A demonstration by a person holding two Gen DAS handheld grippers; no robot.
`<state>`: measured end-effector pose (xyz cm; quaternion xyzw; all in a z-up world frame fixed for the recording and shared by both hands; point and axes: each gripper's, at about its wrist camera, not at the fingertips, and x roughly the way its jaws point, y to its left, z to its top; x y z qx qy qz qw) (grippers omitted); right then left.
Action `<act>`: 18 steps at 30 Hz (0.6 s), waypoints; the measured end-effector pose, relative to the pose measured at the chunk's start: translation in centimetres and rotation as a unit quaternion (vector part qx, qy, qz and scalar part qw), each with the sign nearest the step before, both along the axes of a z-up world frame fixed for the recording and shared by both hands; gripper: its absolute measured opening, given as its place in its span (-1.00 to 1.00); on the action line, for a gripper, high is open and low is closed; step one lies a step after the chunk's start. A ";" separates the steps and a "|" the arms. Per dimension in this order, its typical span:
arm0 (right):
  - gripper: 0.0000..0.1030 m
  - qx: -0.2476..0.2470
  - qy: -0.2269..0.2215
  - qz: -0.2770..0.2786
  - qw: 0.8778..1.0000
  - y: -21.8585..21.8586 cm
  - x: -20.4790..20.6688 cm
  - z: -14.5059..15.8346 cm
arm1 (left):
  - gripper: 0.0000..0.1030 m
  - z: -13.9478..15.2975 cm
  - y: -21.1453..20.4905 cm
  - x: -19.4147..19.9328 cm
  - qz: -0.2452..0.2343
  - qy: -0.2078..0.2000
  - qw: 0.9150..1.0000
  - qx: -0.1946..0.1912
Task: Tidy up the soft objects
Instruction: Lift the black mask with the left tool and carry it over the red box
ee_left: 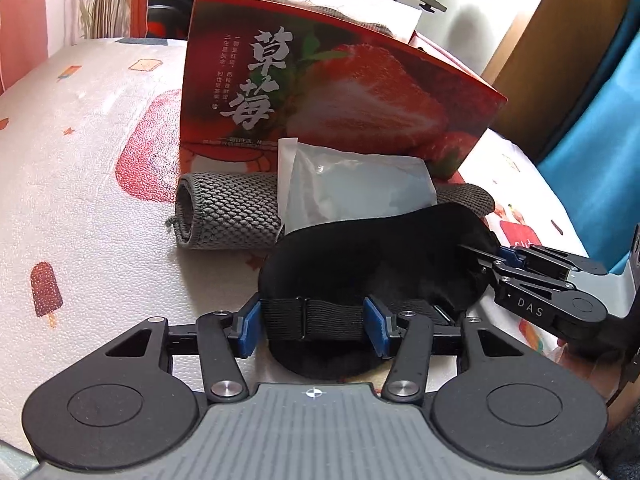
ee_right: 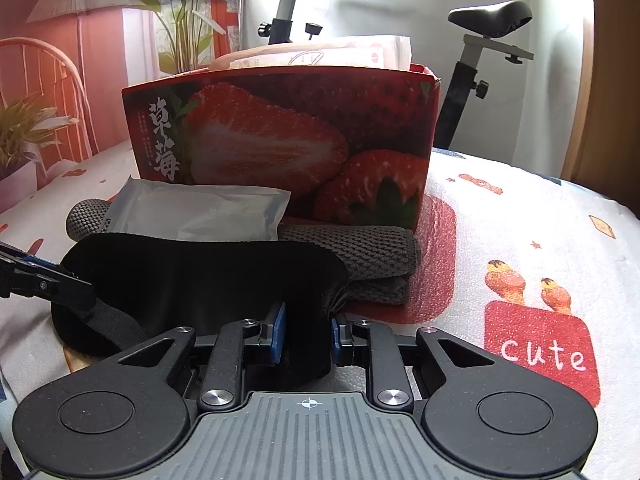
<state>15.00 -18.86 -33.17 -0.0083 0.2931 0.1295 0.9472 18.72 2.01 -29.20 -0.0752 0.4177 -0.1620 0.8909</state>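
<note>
Black eye mask (ee_left: 372, 256) on patterned surface (ee_left: 80, 184), before strawberry box (ee_left: 340, 96). Left hand-held gripper (ee_left: 314, 326) half open, straddling strap (ee_left: 312, 318). Right hand-held gripper (ee_right: 306, 330) pinching mask's end.

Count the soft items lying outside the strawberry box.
3. A black eye mask lies nearest, with the right gripper shut on one end. A grey knit cloth lies against the box, with a white pouch on top. Others may be hidden behind the box.
</note>
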 end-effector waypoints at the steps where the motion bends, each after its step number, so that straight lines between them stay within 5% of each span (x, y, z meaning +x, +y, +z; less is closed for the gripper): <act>1: -0.61 -0.001 0.000 0.000 1.000 0.0 0.0 0.0 | 0.06 0.0 0.0 0.0 0.001 0.000 1.000 -0.001; 3: -0.61 -0.004 -0.002 0.001 1.000 0.1 -0.1 0.0 | -0.08 -0.1 0.2 0.1 0.004 0.001 1.000 -0.009; 4: -0.61 -0.006 -0.003 0.001 1.000 0.1 -0.1 0.0 | -0.38 -0.1 0.3 0.1 0.008 0.000 1.000 -0.008; 7: -0.61 -0.006 -0.004 0.001 1.000 0.2 -0.1 0.0 | -0.62 -0.2 0.7 0.2 0.020 0.002 1.000 0.000; 18: -0.66 0.004 -0.036 0.009 0.999 0.1 -1.6 0.7 | -0.80 1.9 1.5 -1.4 0.031 -0.050 0.998 -0.003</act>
